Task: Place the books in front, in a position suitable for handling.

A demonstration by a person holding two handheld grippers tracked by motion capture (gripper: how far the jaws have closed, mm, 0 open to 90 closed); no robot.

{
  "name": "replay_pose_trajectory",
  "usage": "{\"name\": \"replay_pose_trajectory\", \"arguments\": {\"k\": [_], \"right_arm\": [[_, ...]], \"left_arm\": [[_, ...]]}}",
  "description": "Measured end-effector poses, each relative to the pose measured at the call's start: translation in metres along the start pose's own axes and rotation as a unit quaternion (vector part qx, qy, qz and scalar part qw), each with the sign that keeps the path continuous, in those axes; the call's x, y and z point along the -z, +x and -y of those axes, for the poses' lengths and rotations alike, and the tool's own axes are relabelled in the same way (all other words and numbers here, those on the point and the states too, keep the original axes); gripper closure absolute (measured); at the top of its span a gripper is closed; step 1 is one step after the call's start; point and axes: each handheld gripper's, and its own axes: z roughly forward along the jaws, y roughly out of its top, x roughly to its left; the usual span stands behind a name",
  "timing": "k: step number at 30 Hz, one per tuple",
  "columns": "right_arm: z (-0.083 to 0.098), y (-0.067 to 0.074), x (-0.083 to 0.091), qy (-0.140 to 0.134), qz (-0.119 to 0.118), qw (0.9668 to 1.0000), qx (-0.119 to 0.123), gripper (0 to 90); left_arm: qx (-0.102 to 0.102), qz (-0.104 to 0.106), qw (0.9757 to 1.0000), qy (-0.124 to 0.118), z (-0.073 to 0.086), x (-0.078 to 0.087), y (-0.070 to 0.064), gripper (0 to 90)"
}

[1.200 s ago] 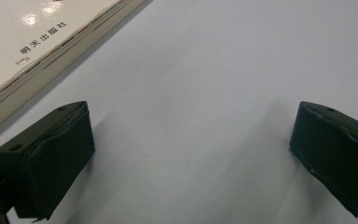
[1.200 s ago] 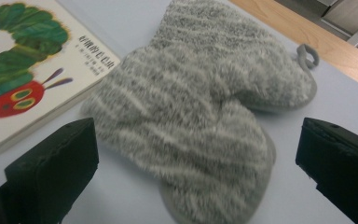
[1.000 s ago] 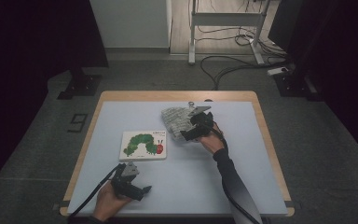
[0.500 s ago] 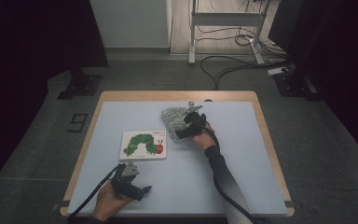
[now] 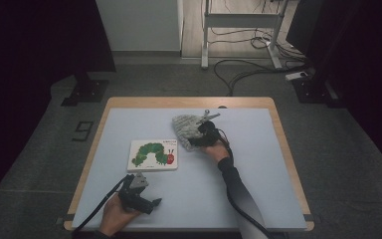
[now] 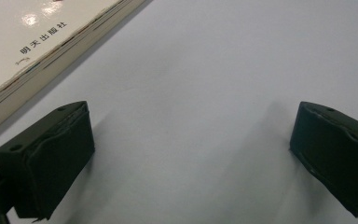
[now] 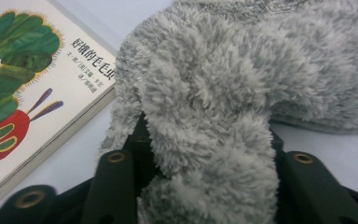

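Clamping just now on a fold of fuzzy grey slipper (image 7: 205, 140) beside the caterpillar book (image 5: 153, 155), right gripper (image 5: 199, 139); left gripper (image 6: 191, 149) fingers parked open.

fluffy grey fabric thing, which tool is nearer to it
Right. The right tool has just closed its jaws on a fold of the fluffy grey fabric item. The left tool sits open near the table's front edge, beyond the caterpillar picture book.

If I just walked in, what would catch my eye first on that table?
Most likely the picture book with its bright green caterpillar, lying flat near the middle of the pale table. Just right of it, the right gripper has just closed its jaws on a fold of the fluffy grey fabric. Nearer the front edge, the left gripper rests open.
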Motion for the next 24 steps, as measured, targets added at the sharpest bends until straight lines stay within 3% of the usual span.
{"name": "replay_pose_trajectory", "arguments": {"k": [9,13,24], "right_arm": [[-0.004,0.012,0.009,-0.001,0.031,0.9992,0.025,63.3],[-0.007,0.015,0.021,-0.02,0.046,0.998,0.038,63.4],[-0.014,0.023,0.049,-0.051,0.057,0.9955,0.056,63.5]], "left_arm": [[0.0,0.0,1.0,0.0,0.0,0.0,0.0,0.0],[0.0,0.0,1.0,0.0,0.0,0.0,0.0,0.0],[-0.001,0.0,1.0,0.001,0.0,0.0,0.0,0.0]]}}
